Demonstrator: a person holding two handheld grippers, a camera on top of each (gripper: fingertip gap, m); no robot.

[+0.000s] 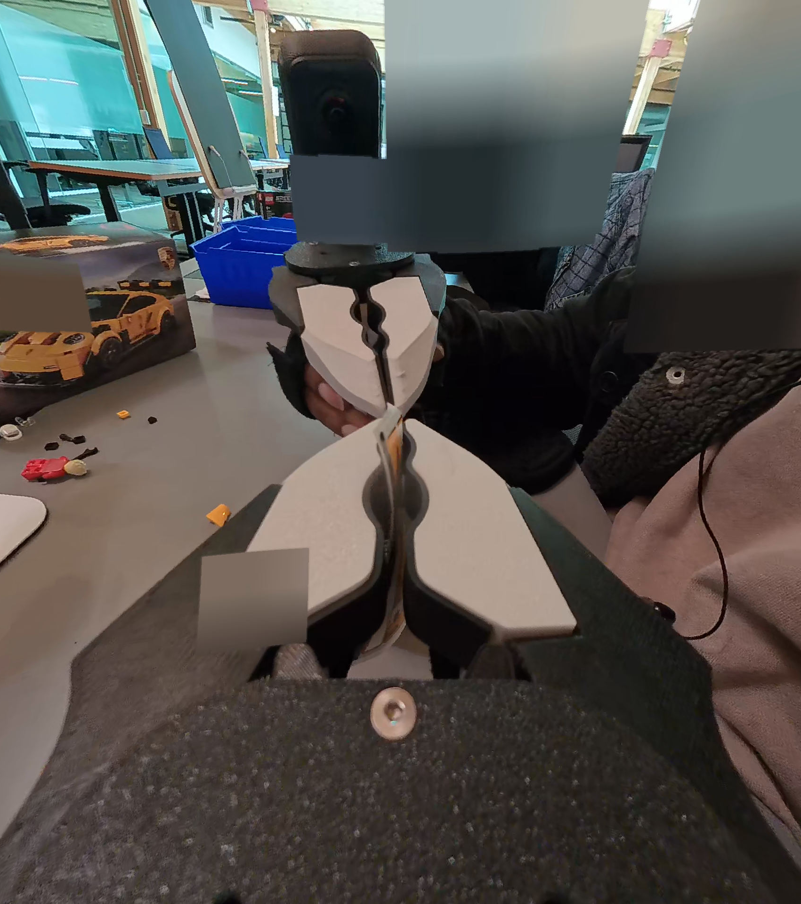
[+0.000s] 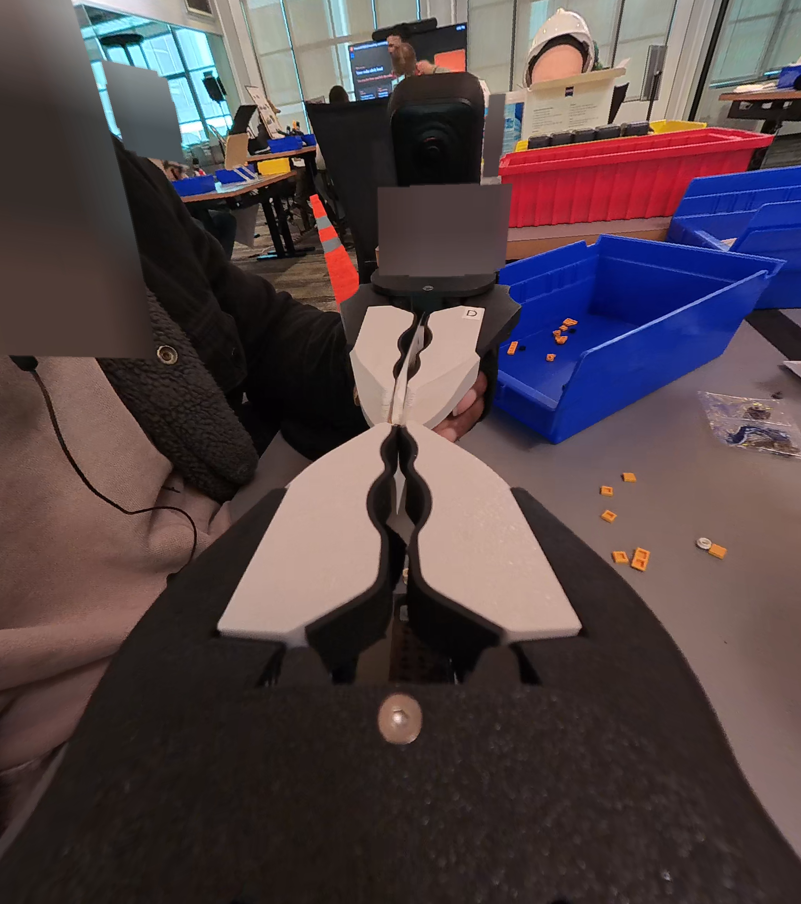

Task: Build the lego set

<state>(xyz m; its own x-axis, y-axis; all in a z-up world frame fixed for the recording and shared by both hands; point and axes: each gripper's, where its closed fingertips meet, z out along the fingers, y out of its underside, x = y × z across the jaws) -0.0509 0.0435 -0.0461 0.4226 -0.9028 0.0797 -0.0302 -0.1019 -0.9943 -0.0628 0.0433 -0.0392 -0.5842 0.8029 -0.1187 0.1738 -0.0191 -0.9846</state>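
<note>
My two grippers face each other tip to tip above the grey table [image 1: 153,562]. My left gripper [image 1: 396,425] is shut on a thin flat white packet with orange print [image 1: 394,469] that runs back between its fingers. The packet's front edge reaches into the tips of my right gripper [image 2: 396,433]. That gripper is shut, with a white sliver showing between its fingers. The right wrist view shows the left gripper [image 2: 397,416] pinching the packet [image 2: 405,376]. The left wrist view shows the right gripper [image 1: 386,398] shut at the packet's end. A hand holds each gripper.
A box with a yellow car picture [image 1: 95,313], red toy pieces [image 1: 46,468] and an orange piece [image 1: 218,514] lie to the left. A blue bin [image 2: 608,406], orange pieces [image 2: 633,557] and a clear bag [image 2: 755,425] lie to the right. A person's body is close behind. Both grippers' tips are close together, under 4 cm apart.
</note>
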